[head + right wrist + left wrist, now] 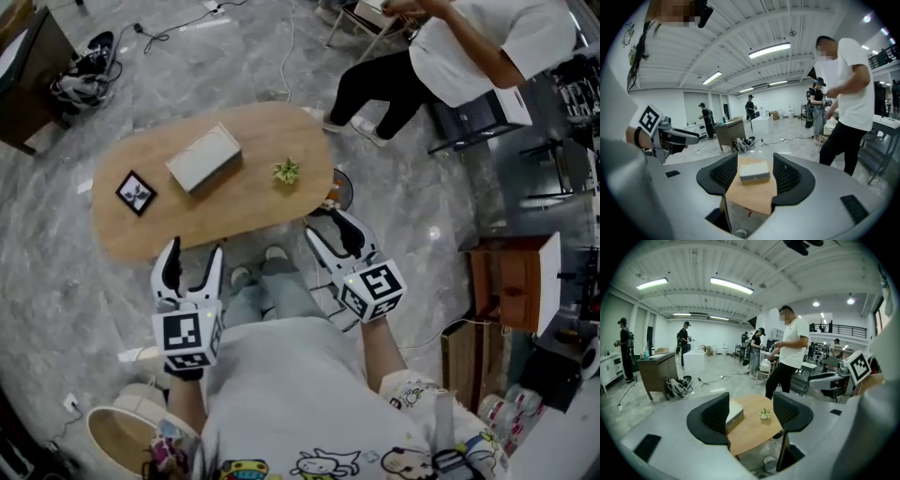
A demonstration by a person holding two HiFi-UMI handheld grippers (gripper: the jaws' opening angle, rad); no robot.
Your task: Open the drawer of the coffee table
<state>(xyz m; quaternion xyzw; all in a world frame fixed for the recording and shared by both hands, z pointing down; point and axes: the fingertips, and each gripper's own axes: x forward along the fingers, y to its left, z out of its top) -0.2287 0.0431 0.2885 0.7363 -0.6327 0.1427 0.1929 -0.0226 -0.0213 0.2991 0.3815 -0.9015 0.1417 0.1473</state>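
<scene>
The oval wooden coffee table [244,202] stands just ahead of me; its drawer does not show in any view. On the top lie a white box [204,157], a small framed picture [137,192] and a tiny green plant [287,171]. My left gripper [194,251] hovers open at the table's near edge, holding nothing. To its right, my right gripper [328,225] is open and empty by the near right end. In the left gripper view the table [750,427] and the plant [764,413] show between the jaws. The right gripper view frames the box [753,171].
A person [450,56] in a white shirt and black trousers stands beyond the table's far right end. A dark cabinet [28,66] with cables beside it is at the far left. A wooden cabinet [511,281] stands at the right, and a round basket [122,436] near left.
</scene>
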